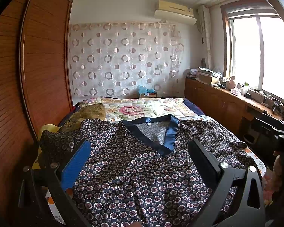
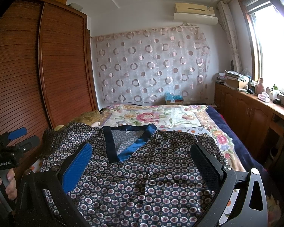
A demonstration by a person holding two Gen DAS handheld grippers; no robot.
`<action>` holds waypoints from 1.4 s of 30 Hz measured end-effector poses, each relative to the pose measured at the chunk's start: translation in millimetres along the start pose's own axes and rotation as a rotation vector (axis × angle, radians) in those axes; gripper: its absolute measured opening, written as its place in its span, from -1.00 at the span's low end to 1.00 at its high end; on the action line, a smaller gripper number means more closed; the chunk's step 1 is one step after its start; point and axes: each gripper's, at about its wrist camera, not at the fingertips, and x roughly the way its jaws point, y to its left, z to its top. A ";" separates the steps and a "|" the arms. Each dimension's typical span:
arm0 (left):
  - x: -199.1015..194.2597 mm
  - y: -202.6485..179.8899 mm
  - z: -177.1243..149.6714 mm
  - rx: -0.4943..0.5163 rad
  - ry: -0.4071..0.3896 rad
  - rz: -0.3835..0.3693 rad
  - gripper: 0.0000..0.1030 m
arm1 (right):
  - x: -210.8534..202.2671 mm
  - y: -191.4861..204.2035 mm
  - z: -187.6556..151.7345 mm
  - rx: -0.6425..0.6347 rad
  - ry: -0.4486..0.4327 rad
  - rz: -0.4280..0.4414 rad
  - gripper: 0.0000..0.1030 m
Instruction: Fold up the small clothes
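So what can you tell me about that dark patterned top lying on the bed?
The top is dark navy, printed all over with small pink-and-white circular flowers, and looks like a smooth, slightly shiny fabric. A plain blue satin-like band edges its V-neck, with a small white label inside the collar. It lies spread front-up and unfolded, a bit wrinkled, on the floral bedspread, neckline toward the far wall. Both sets of jaws are open above it, gripping nothing.

Bed [image 2: 227, 132] with a floral quilt [image 1: 142, 107] and a dark blue blanket along its right edge. Wooden slatted wardrobe [image 2: 62, 66] to the left. Sheer curtain with ring pattern [image 1: 123, 58] across the far wall; air conditioner [image 1: 175, 12] above it. Window [image 1: 259, 54] on the right. Low wooden cabinets [image 2: 248, 111] beneath it, top crowded with boxes, papers and bottles. Blue bag [image 2: 171, 95] at the head of the bed.
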 end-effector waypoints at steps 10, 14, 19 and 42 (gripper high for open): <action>-0.2 0.2 -0.5 0.000 -0.001 0.000 0.99 | 0.3 2.4 0.4 -0.003 0.001 0.001 1.00; 0.0 0.2 -0.7 -0.001 -0.001 -0.001 0.99 | 0.6 2.4 0.4 -0.003 0.002 0.003 1.00; 0.0 0.0 -0.6 0.000 0.000 -0.002 0.99 | 0.9 2.6 -0.5 -0.006 0.003 0.008 1.00; 34.2 74.1 -45.1 -0.064 0.163 0.058 0.99 | 34.9 24.9 -3.3 -0.075 0.094 0.095 1.00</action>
